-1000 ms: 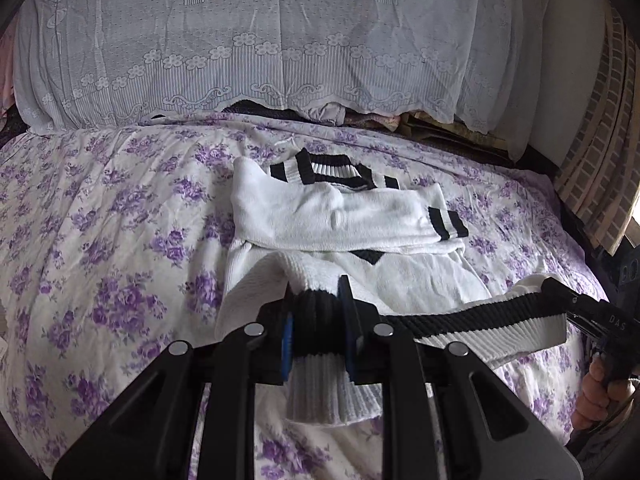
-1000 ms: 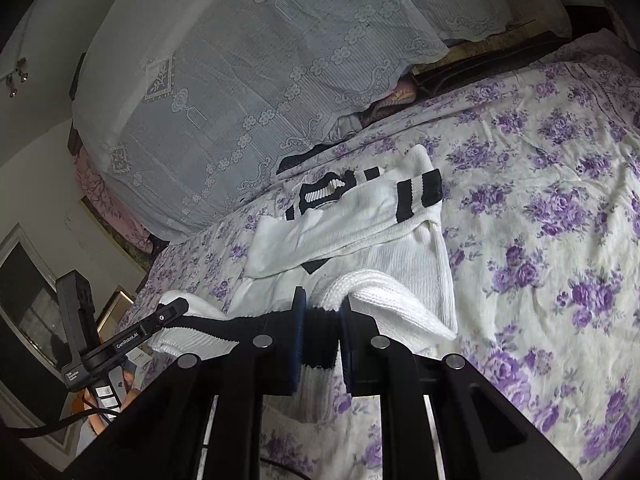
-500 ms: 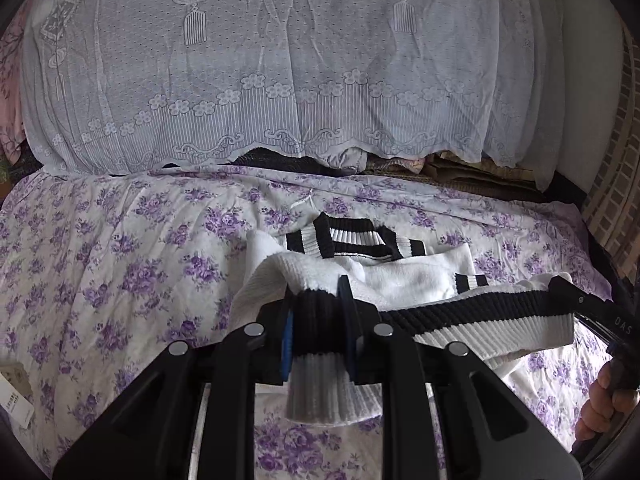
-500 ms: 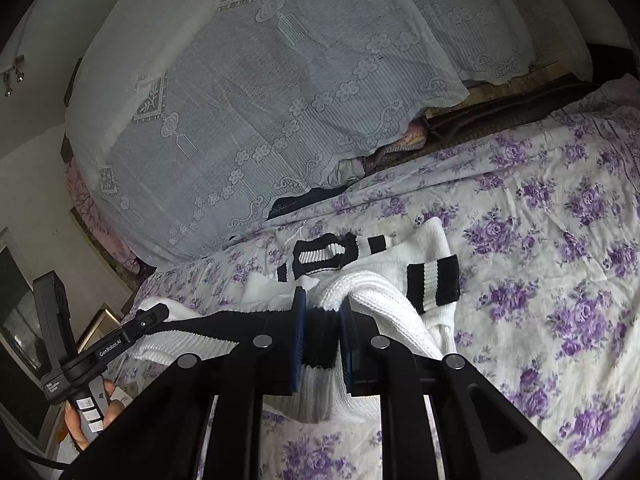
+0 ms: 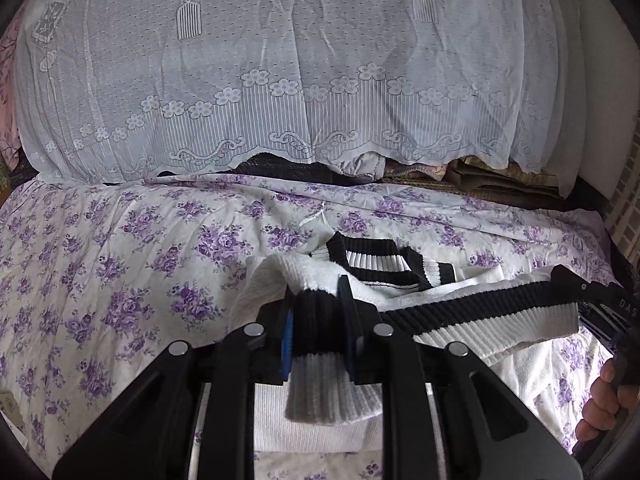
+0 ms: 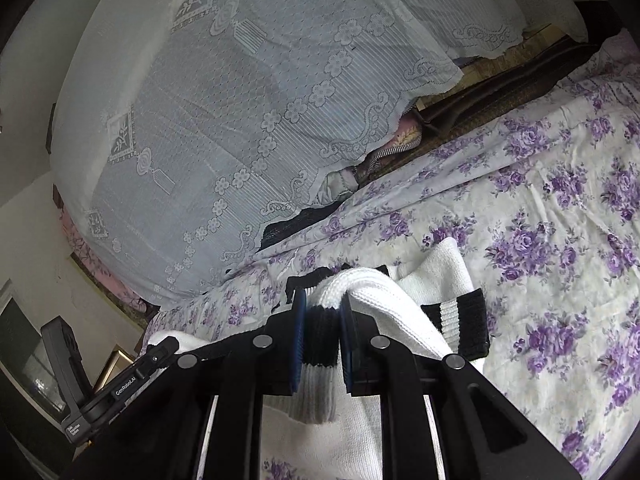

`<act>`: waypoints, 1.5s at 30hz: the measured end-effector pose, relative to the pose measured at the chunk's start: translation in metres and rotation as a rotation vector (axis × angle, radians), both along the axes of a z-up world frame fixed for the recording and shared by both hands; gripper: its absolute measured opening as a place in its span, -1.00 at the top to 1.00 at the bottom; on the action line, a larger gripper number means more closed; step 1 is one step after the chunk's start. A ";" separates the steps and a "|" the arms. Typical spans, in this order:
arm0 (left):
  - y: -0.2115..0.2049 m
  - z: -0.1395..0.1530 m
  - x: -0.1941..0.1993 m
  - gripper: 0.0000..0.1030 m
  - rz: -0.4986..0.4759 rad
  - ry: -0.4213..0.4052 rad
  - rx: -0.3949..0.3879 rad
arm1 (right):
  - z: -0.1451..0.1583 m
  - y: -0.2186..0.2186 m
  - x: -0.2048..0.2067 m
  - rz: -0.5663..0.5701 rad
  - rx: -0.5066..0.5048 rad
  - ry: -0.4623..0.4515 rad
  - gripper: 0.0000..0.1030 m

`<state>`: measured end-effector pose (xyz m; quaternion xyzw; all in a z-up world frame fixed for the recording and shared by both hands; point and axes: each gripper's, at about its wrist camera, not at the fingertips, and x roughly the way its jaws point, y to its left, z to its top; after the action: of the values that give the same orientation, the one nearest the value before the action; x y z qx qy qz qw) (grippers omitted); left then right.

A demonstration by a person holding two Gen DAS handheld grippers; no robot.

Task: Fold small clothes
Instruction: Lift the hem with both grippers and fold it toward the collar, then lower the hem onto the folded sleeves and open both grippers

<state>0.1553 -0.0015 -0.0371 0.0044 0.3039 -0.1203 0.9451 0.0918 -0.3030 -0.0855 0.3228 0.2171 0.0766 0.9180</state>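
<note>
Left gripper point(image 5: 318, 322) clamping nearly closed on the black-and-white ribbed hem point(image 5: 480, 314) of a white knit sweater point(image 5: 288, 276), blue pads pinching the black band, white rib hanging loose below the jaws toward 6 o'clock. Hem stretching taut from there toward 3 o'clock, ending at the right gripper point(image 5: 568, 280), with a hand point(image 5: 604, 404) gripping its handle near 4 o'clock.

In the right wrist view, right gripper point(image 6: 323, 322) likewise pinching almost shut on the same hem, black band between the pads, white rib dangling below. Left gripper point(image 6: 162, 350) showing at 8 o'clock, holding the other end of the hem.

Sweater lying on the purple-flowered bedsheet point(image 5: 120, 264), lower edge being held up above the rest of the garment; striped collar point(image 5: 376, 258) peeking out just beyond the left jaws toward 1 o'clock, one striped cuff point(image 6: 464, 320) resting at 3 o'clock of the right jaws. White lace cover point(image 5: 280, 72) draping over a heap at 12 o'clock.
</note>
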 end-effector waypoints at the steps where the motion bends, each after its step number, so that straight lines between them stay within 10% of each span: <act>1: 0.000 -0.003 0.005 0.65 -0.001 0.003 -0.002 | -0.003 0.000 0.005 -0.007 0.005 0.004 0.70; 17: -0.007 -0.097 0.087 0.45 0.063 0.165 -0.036 | -0.069 -0.019 0.076 -0.123 0.062 0.132 0.74; 23: 0.000 -0.089 0.083 0.38 0.031 0.140 -0.087 | -0.073 -0.016 0.083 -0.116 0.013 0.135 0.72; 29: 0.033 -0.060 0.067 -0.55 0.118 0.058 -0.177 | -0.050 -0.036 0.048 -0.170 0.058 0.026 0.21; 32: 0.052 -0.050 0.059 -0.66 0.110 0.057 -0.231 | -0.038 -0.031 0.034 -0.121 0.007 0.002 0.23; 40: 0.032 -0.086 0.052 -0.66 0.080 0.157 0.116 | -0.038 0.035 0.016 0.095 -0.309 0.100 0.48; 45: 0.038 -0.091 0.044 -0.66 0.016 0.204 0.097 | -0.055 0.058 0.026 0.172 -0.401 0.206 0.48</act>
<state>0.1989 0.0363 -0.1281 0.0353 0.4039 -0.0977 0.9089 0.1174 -0.2451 -0.1404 0.1206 0.3472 0.0767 0.9268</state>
